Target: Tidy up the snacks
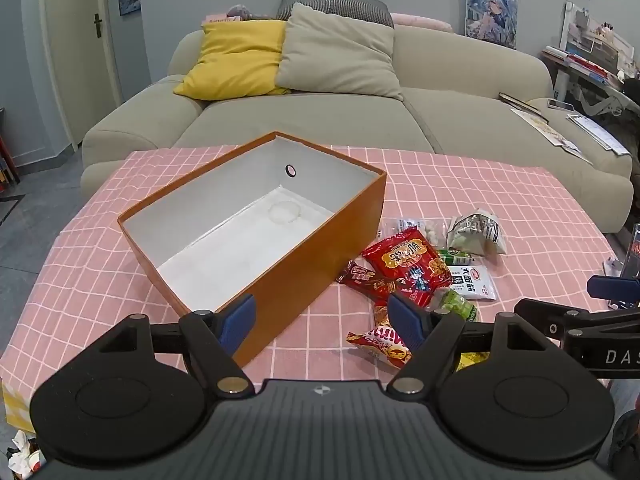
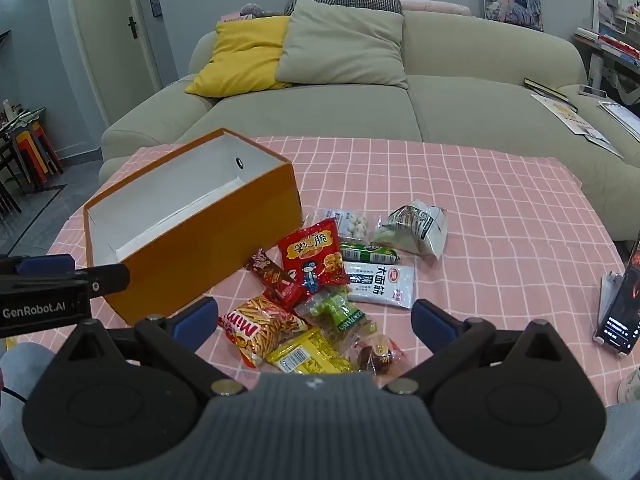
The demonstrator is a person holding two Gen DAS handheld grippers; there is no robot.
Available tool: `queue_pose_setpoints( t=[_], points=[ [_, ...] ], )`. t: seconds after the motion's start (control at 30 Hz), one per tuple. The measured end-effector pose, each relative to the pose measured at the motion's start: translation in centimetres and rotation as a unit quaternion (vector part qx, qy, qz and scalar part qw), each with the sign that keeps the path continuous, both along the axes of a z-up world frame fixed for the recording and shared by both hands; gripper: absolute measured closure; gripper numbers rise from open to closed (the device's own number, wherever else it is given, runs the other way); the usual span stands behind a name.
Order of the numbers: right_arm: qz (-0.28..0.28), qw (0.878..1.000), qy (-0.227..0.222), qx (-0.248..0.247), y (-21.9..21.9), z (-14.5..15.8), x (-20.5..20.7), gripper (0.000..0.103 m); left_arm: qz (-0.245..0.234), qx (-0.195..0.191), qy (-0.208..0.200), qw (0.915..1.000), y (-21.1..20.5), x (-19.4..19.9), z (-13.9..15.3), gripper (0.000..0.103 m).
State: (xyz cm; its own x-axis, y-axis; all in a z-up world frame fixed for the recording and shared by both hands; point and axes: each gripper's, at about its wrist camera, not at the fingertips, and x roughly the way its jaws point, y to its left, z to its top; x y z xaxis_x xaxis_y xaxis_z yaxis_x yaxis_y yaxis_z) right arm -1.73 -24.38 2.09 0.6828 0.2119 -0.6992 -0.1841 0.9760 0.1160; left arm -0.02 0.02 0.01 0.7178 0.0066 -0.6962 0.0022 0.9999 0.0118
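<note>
Right now both grippers hover over the near edge of the worktop [image 2: 460, 184], which is covered by a pink checked cloth, and neither holds anything. The left gripper [image 1: 322, 322] has its blue-padded fingers [image 1: 238, 322] spread wide, with the near corner of the orange box [image 1: 316, 248] showing between them. The right gripper [image 2: 316, 320] also has its fingers [image 2: 434, 320] wide apart, above the nearest snacks without touching them.

The orange box stands toward the left side of the worktop, open-topped, its white inside bare. Just right of it, toward the near edge, lies the snack pile: a red noodle packet [image 2: 314, 258], a dark red bar [image 2: 274, 278], a stick-snack bag [image 2: 262, 330], a yellow packet [image 2: 310, 356], a green candy bag [image 2: 338, 308], a white pouch [image 2: 380, 280], a green roll [image 2: 368, 254], a clear bag of white balls [image 2: 352, 222] and a crumpled grey-white bag [image 2: 416, 228]. Several overlap one another. A phone [image 2: 620, 300] leans upright near the right edge. Behind the worktop is a beige sofa [image 2: 460, 92] with a yellow cushion [image 2: 248, 56].
</note>
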Motion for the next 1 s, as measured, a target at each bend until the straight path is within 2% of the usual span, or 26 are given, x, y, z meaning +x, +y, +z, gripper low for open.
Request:
queue_pose_setpoints(
  t=[0.23, 0.27, 0.33, 1.0],
  points=[
    [0.004, 1.000, -0.018, -0.006, 0.2, 0.7, -0.3, 0.004, -0.005, -0.012, 0.003, 0.9999, 0.3, 0.1, -0.2, 0.016],
    [0.003, 1.000, -0.008, -0.006, 0.3, -0.2, 0.0, 0.004, -0.009, -0.013, 0.004, 0.9999, 0.4, 0.0, -0.1, 0.016],
    [-0.001, 1.000, 0.004, -0.004, 0.4, -0.1, 0.3, 0.004, -0.011, -0.010, 0.003, 0.9999, 0.2, -0.2, -0.1, 0.016],
    [-0.008, 1.000, 0.004, -0.008, 0.2, -0.4, 0.3, 0.004, -0.010, -0.015, 0.011, 0.9998, 0.4, -0.5, 0.0, 0.016]
  ],
)
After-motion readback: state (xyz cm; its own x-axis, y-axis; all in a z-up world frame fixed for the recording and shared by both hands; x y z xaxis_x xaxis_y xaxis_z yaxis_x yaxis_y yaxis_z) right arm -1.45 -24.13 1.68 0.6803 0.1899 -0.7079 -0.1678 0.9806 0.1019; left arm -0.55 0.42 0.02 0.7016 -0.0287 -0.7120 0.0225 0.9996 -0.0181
